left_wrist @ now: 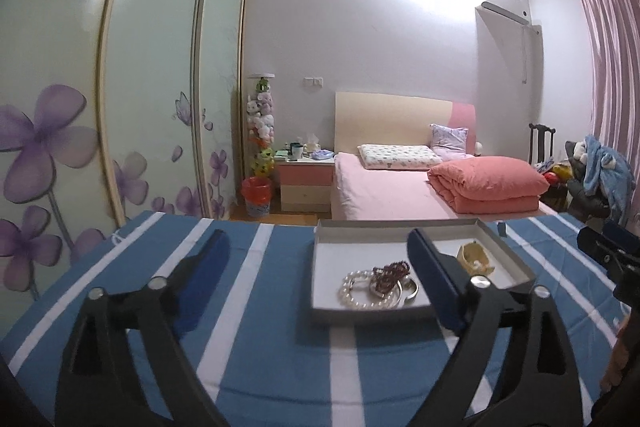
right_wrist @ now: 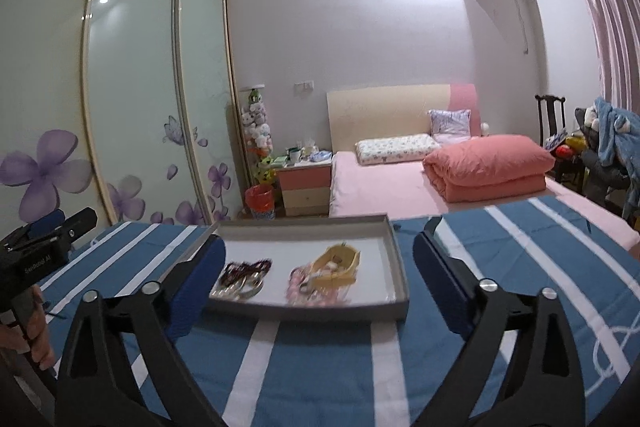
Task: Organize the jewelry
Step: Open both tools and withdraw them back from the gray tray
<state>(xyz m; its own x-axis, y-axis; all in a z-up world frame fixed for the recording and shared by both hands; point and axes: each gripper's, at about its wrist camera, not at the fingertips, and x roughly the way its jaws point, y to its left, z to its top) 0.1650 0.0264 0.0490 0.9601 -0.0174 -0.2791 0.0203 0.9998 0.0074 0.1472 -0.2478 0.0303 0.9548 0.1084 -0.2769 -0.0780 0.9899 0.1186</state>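
Observation:
A shallow grey tray (left_wrist: 400, 315) with a white floor sits on the blue-and-white striped cloth (left_wrist: 280, 367). In it lie a white pearl bracelet (left_wrist: 362, 294), a dark red bead bracelet (left_wrist: 390, 273), a silver bangle (left_wrist: 412, 290) and a small yellow holder (left_wrist: 474, 258). My left gripper (left_wrist: 320, 275) is open and empty, hovering before the tray's left part. In the right wrist view the tray (right_wrist: 394, 259) holds the dark beads (right_wrist: 246, 269), the yellow holder (right_wrist: 338, 265) and pink beads (right_wrist: 298, 285). My right gripper (right_wrist: 320, 281) is open and empty, straddling the tray's front.
The cloth covers a surface at the foot of a pink bed (left_wrist: 384, 191) with a folded coral duvet (left_wrist: 486, 185). A sliding wardrobe with purple flowers (left_wrist: 120, 107) stands at left. A nightstand (left_wrist: 306, 183) and red bin (left_wrist: 258, 195) are behind. The other gripper shows at each view's edge (right_wrist: 36, 251).

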